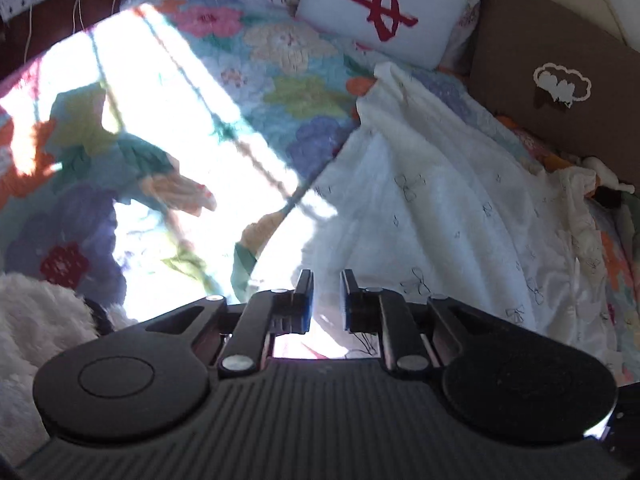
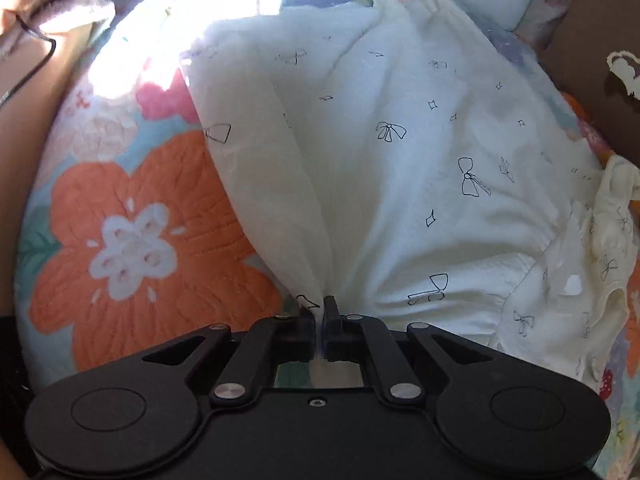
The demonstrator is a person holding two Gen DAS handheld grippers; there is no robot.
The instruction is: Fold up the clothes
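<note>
Jaws of the right gripper (image 2: 320, 312) pinch the white garment (image 2: 400, 160) — left gripper (image 1: 326, 296) parted.

One white garment (image 2: 400, 160); two pillows (image 1: 380, 12); one quilt (image 1: 280, 80).

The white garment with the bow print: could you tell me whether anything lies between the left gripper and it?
Nothing visible does. The left gripper hovers open right at the near edge of the white garment, with only the floral quilt beneath. The right gripper is already shut on a gathered fold of it.
</note>
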